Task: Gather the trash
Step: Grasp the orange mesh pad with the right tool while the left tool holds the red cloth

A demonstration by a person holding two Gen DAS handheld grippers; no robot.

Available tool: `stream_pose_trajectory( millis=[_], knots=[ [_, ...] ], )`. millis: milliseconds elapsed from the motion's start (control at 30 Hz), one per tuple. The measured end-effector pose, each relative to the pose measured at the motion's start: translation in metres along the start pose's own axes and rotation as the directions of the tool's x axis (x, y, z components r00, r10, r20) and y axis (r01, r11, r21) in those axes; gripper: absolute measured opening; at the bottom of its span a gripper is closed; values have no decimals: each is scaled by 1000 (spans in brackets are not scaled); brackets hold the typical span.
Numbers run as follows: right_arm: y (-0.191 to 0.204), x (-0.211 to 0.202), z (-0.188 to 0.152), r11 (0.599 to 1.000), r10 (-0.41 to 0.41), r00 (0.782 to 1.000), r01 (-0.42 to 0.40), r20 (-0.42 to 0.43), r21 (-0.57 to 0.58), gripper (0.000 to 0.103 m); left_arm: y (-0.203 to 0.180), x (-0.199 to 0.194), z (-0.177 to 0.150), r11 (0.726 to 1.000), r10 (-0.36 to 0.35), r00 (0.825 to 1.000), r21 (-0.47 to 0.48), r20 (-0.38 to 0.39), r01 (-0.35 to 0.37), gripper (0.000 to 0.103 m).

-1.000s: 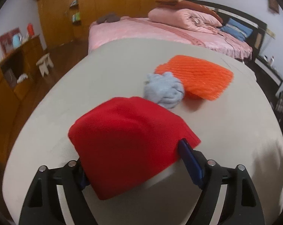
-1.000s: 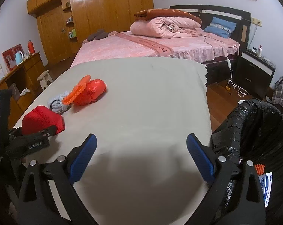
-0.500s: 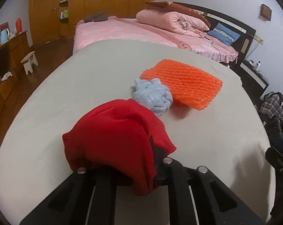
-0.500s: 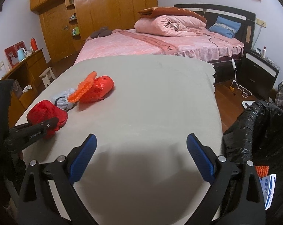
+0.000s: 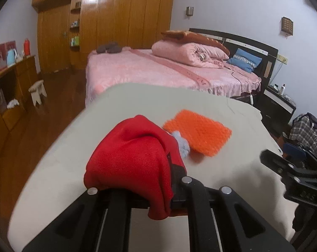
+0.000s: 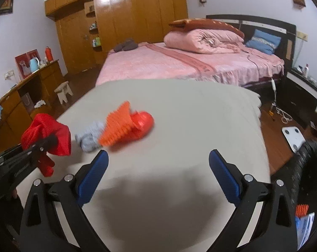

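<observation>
Now the left gripper [image 5: 169, 180], clamped tight on the red cloth [image 5: 133, 159], has lifted it clear of the table [image 6: 179, 109]; a second ago it lay flat there. Next comes the black trash bag [image 6: 311, 163] at the right. The right gripper [image 6: 158, 168] hangs wide open, empty.

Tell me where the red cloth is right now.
The red cloth is clamped in the left gripper, lifted off the table, left of the grey rag.
</observation>
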State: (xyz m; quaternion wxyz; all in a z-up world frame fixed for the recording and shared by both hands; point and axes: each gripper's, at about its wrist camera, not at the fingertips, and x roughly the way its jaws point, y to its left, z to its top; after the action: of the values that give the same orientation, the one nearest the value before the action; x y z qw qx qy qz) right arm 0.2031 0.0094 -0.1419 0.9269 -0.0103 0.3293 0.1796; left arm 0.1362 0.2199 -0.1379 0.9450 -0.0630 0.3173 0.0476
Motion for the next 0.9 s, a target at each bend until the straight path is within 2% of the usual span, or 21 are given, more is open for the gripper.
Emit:
stream_pose_trajectory(
  millis=[100,267,467,567,633,667,700,733,900],
  knots=[
    [9,13,9,1000,16,1000,-17,-7,-8,85,6,1,6,1000,9,1000,-7,7,-9,10],
    [17,37,19,999,33,999,-33,-34,11,78,17,5,10,1000,23,1000,-19,16,-23,10],
    [23,58,23,999,51,996,-50,-71,18,62,23,14,12,999,28,1000,-23,15,-27,10],
    [26,67,25,996,83,992,-82,-95,17,50,24,15,12,999,27,1000,-25,14,-26,10],
    [31,70,24,993,116,987,-116,-114,5,31,25,15,13,999,27,1000,-24,13,-27,10],
    [35,71,23,991,134,983,-136,-127,-6,25,25,16,13,999,26,1000,-24,13,-26,11],
    [36,70,22,989,142,981,-145,-130,-13,15,25,16,12,999,26,1000,-24,13,-26,11],
    [39,68,21,987,152,980,-156,-132,-22,11,25,17,13,999,25,1000,-24,12,-24,11],
    [38,50,18,982,186,977,-189,-109,-27,10,23,15,9,1000,19,1000,-19,14,-19,11]
  ],
)
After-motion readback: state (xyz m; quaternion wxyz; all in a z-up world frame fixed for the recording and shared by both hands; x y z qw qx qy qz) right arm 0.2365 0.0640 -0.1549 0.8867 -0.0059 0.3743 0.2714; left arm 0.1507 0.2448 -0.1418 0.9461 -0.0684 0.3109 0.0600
